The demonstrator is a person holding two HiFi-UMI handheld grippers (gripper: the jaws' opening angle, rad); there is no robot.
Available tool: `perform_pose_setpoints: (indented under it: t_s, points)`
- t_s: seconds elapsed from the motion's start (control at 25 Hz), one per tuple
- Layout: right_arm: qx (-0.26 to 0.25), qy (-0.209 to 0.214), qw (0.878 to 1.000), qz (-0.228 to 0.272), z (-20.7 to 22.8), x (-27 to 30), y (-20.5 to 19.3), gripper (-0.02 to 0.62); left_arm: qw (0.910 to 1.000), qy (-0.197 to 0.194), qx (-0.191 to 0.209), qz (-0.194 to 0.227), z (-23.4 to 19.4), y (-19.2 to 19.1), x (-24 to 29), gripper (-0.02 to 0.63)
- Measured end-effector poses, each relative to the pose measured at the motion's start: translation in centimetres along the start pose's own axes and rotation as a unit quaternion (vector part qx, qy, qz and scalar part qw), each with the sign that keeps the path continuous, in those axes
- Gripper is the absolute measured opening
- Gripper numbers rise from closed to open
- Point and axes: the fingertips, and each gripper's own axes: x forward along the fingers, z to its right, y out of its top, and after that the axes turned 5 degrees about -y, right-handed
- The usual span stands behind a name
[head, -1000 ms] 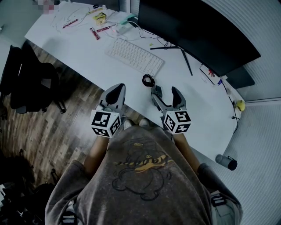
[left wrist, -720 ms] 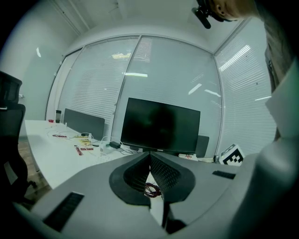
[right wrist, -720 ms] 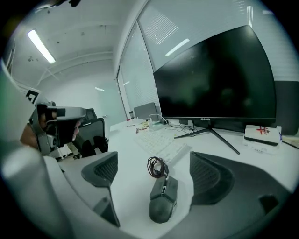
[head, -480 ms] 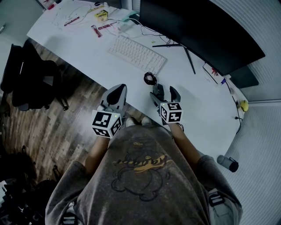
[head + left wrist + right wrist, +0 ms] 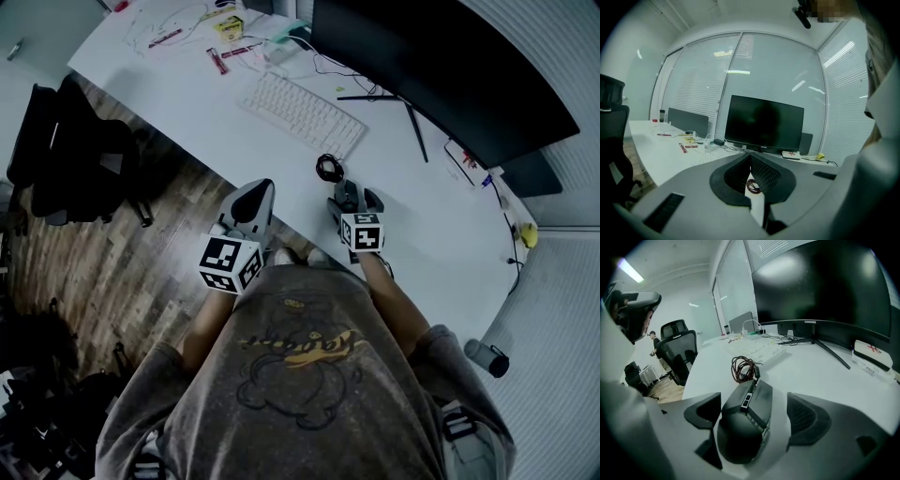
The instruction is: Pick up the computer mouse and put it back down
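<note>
A dark computer mouse (image 5: 745, 423) lies on the white desk (image 5: 178, 103), its coiled cable (image 5: 743, 367) just beyond it. My right gripper (image 5: 754, 414) straddles the mouse, one pad on each side with a gap to both; its jaws are closing and do not press on it. From the head view, the mouse (image 5: 345, 193) shows between the fingers of the right gripper (image 5: 355, 201) near the desk's front edge. My left gripper (image 5: 251, 201) hovers at the desk edge to the left, shut with nothing in it (image 5: 750, 161).
A white keyboard (image 5: 302, 114) lies beyond the cable (image 5: 327, 169), before a large dark monitor (image 5: 441, 75) on a thin stand. Small clutter sits at the desk's far left. A black office chair (image 5: 70, 159) stands on the wood floor; a bottle (image 5: 486, 356) stands at the right.
My right gripper has come down to the desk and now has the mouse between its jaws. The left gripper has stayed where it was.
</note>
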Motion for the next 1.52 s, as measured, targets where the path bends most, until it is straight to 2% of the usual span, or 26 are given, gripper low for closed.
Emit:
perform_pose_setpoints:
  t_s: [0.52,0.72,1.0,1.24,1.52]
  points:
    - [-0.038,-0.027,0.998,-0.029,0.0,1.2,-0.9,0.384,0.9999,0.009,-0.007,-0.001,-0.3,-0.2,0.3,0.018]
    - [-0.046,-0.022,0.998,-0.031,-0.6,1.2,-0.9,0.336,0.9998,0.014,-0.010,0.001,-0.6,-0.2,0.0,0.018]
    - [-0.051,-0.018,0.998,-0.036,-0.4,1.1,-0.7,0.321,0.9997,0.017,-0.014,0.005,-0.9,-0.2,0.0,0.018]
    - [-0.048,-0.009,0.999,-0.013,-0.3,-0.1,1.0,0.318,0.9997,0.015,-0.017,0.006,-1.1,-0.3,-0.1,0.018]
    - [-0.069,0.011,0.997,0.034,-1.5,-2.3,4.9,0.316,0.9997,0.008,-0.023,0.007,-1.0,-0.3,0.2,0.018]
